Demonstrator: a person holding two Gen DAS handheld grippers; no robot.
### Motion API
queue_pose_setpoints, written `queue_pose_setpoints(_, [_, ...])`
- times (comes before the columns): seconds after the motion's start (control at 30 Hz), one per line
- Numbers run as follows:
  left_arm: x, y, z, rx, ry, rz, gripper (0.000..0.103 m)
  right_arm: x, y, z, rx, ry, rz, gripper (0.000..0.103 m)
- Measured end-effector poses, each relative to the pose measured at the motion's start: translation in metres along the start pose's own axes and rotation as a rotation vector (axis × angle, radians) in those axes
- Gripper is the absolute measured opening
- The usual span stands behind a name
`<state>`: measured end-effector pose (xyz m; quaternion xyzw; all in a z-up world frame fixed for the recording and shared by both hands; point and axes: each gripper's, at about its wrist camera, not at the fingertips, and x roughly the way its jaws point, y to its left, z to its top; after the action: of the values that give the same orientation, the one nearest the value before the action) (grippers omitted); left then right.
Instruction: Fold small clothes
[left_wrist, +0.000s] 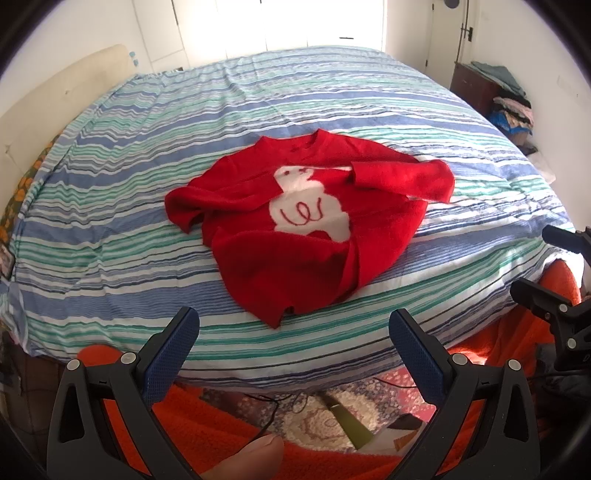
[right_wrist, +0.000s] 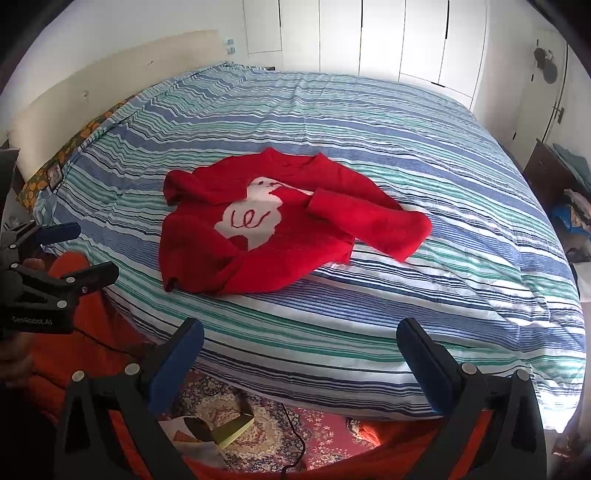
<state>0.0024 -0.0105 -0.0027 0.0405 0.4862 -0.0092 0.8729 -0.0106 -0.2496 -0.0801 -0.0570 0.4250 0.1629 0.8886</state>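
No box, basket or drawer holds clothes here; the only carrier is the bed (right_wrist: 424, 206) with its blue, green and white striped cover. A red sweater (right_wrist: 280, 236) lies on it near the front edge, face up, rumpled, with a white bird shape on the chest. One sleeve is folded across the body. The left gripper (left_wrist: 293, 332) and right gripper (right_wrist: 299, 343) hang wide open before the bed, holding nothing.

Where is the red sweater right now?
The red sweater lies unfolded mid-bed on the striped cover, ahead of both open grippers, centred in both wrist views.
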Motion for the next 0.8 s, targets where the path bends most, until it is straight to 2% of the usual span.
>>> queue_pose_setpoints(0.8, [0.0074, 0.0054, 0.0009, -0.03, 0.031, -0.012, 0.102, 0.0087, -0.0013, -0.0007, 0.008, 0.015, 0.002, 0.103])
